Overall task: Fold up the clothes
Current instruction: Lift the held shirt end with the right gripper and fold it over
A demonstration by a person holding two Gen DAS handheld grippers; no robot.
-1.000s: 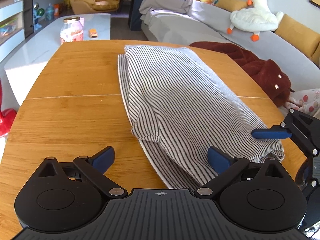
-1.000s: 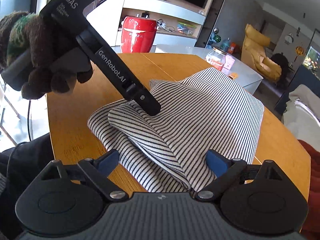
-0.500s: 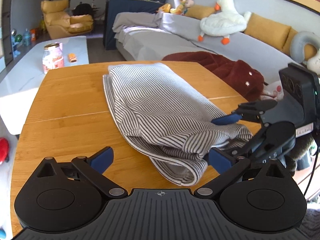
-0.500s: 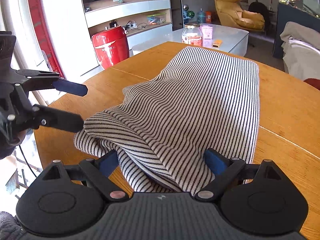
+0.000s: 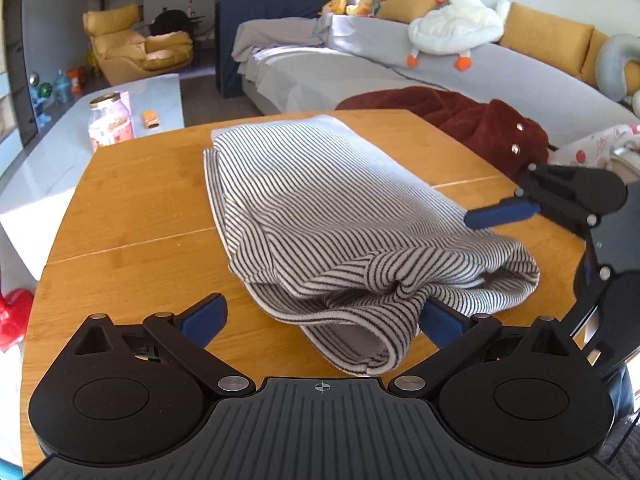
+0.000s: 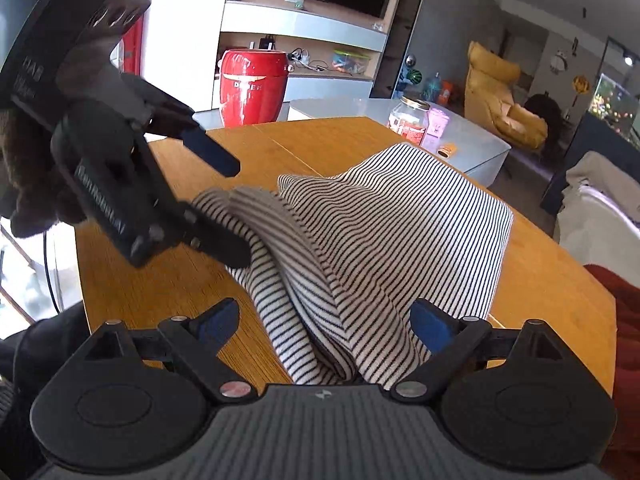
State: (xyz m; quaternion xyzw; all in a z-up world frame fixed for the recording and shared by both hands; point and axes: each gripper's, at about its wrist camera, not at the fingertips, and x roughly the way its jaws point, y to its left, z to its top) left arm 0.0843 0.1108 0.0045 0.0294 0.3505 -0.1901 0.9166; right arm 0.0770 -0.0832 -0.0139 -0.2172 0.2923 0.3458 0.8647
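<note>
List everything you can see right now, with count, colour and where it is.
striped garment: one, black and white, folded on the table
table: one, orange-brown wood
glass jar: one, clear with pink contents, on the white coffee table
red container: one, by the TV shelf
armchair: one, yellow, far left
sofa: one, grey
goose plush: one, white, on the sofa back
fuzzy garment: one, dark red, on the sofa
left gripper: open, at the garment's near end
right gripper: open, around the garment's edge

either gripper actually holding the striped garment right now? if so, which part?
Nothing is clamped. Both the left gripper and the right gripper are open, jaws spread around the near bunched end of the striped garment.
</note>
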